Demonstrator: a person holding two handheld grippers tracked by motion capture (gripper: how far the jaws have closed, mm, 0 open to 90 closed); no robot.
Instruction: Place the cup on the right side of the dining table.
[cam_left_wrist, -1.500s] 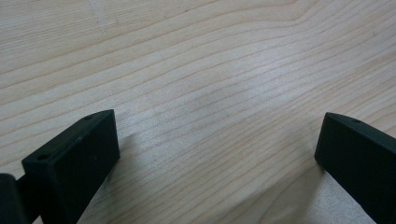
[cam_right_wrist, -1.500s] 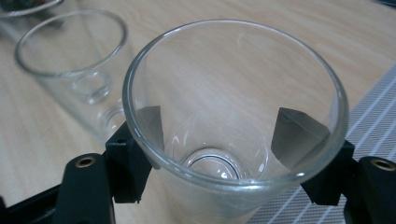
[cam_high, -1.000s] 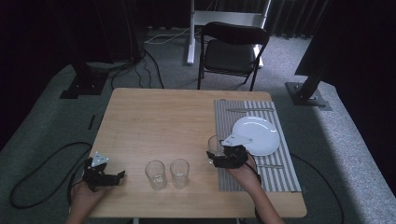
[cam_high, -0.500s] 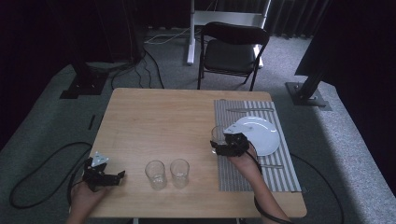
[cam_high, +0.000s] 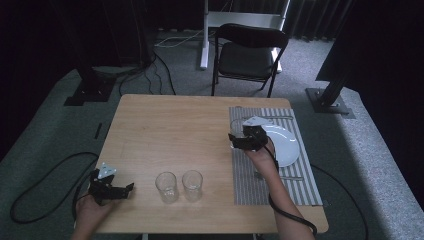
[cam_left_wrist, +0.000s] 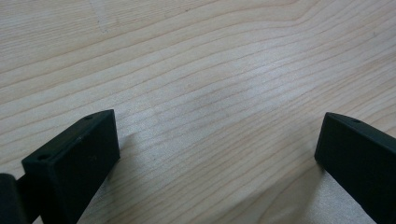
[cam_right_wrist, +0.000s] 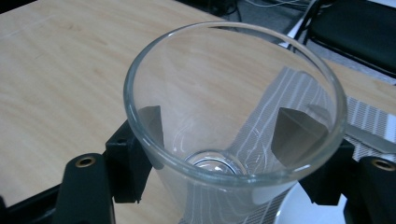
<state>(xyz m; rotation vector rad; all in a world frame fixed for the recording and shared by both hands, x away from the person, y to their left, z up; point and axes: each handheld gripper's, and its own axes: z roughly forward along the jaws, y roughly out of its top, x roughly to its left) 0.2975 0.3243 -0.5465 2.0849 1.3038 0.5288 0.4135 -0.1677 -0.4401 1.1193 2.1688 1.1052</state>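
My right gripper (cam_high: 239, 140) is shut on a clear drinking glass (cam_right_wrist: 233, 135), held upright above the left edge of the striped placemat (cam_high: 250, 180); both jaws press the glass's sides in the right gripper view (cam_right_wrist: 224, 154). A white plate (cam_high: 285, 145) lies on the mat just right of that gripper. Two more clear glasses (cam_high: 166, 186) (cam_high: 192, 184) stand side by side near the table's front edge. My left gripper (cam_high: 122, 190) rests low at the front left corner, open, with bare wood between its jaws (cam_left_wrist: 215, 154).
Cutlery (cam_high: 290, 177) lies on the placemat beside the plate. A black folding chair (cam_high: 247, 55) stands behind the wooden table (cam_high: 170, 125). Cables (cam_high: 45, 175) trail on the floor at the left.
My right gripper has carried its glass away from the front edge, farther up the placemat's left side beside the plate. The left gripper has stayed put.
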